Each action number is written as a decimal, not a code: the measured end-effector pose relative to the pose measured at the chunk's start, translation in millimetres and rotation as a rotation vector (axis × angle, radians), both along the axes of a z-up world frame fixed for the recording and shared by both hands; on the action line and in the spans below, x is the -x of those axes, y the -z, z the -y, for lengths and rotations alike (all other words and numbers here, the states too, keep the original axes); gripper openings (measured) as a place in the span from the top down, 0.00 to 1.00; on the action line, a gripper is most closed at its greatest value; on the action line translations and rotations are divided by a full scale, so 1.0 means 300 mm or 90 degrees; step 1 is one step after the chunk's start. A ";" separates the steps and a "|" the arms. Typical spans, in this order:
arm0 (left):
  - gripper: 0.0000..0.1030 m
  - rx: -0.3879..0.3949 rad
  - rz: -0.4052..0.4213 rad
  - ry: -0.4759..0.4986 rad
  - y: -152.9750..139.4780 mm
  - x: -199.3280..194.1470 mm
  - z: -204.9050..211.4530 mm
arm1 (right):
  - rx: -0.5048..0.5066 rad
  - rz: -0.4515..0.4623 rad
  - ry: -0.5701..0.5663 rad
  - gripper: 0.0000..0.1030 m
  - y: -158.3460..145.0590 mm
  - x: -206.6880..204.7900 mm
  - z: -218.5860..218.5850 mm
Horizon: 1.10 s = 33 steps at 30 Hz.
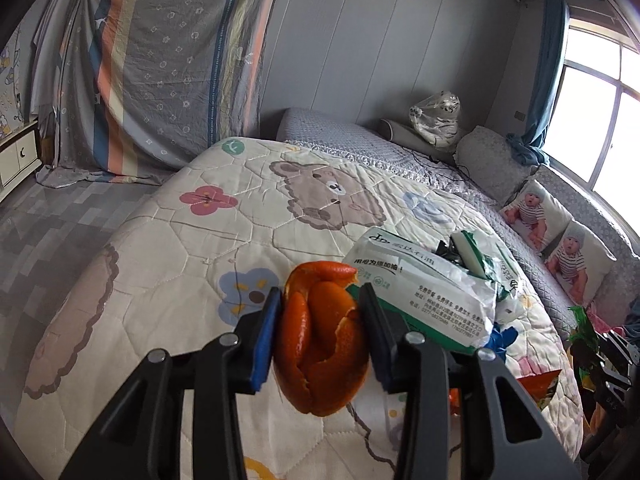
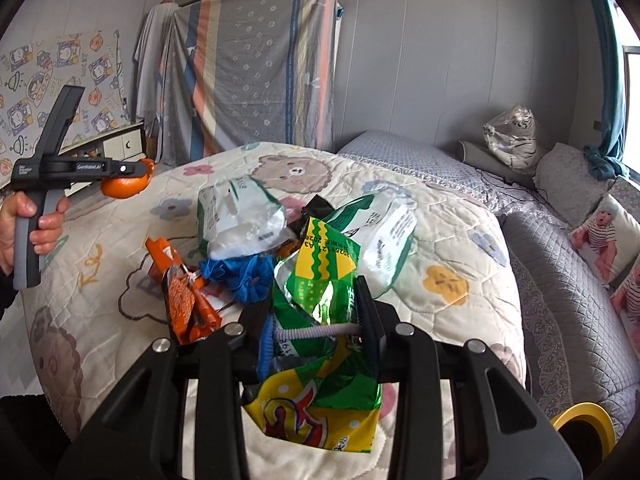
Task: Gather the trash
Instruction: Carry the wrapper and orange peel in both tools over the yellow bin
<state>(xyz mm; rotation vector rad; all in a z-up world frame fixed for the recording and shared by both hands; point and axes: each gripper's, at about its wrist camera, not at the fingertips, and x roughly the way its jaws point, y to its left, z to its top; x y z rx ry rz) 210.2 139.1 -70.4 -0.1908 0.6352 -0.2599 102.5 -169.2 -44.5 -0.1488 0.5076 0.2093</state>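
My left gripper [image 1: 320, 316] is shut on an orange peel [image 1: 324, 340] and holds it above the quilted bed [image 1: 160, 264]. It also shows in the right wrist view [image 2: 132, 172] at the far left, with the peel [image 2: 124, 188] in it. My right gripper [image 2: 316, 312] is shut on a green and yellow snack bag [image 2: 316, 344] above the bed [image 2: 460, 240]. On the bed lie two white and green tissue packs [image 2: 240, 220] [image 2: 380, 232], a crumpled blue bag [image 2: 240, 276] and an orange wrapper [image 2: 184, 296]. One tissue pack [image 1: 428, 292] lies just beyond the peel.
A yellow-rimmed bin [image 2: 584, 428] stands at the lower right beside the bed. A grey sofa [image 2: 560, 264] with baby-print cushions [image 1: 560, 236] runs along the right under the window. A striped sheet [image 2: 256, 68] covers furniture at the back. A white cabinet [image 1: 16, 152] stands on the left.
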 end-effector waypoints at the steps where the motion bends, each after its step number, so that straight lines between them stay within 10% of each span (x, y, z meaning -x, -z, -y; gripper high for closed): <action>1: 0.64 0.000 0.005 0.002 -0.010 0.011 0.008 | -0.004 0.003 0.005 0.68 -0.008 0.006 0.010; 33: 0.64 -0.012 0.062 0.219 -0.154 0.123 0.636 | -0.021 0.061 0.208 0.68 -0.075 0.186 0.402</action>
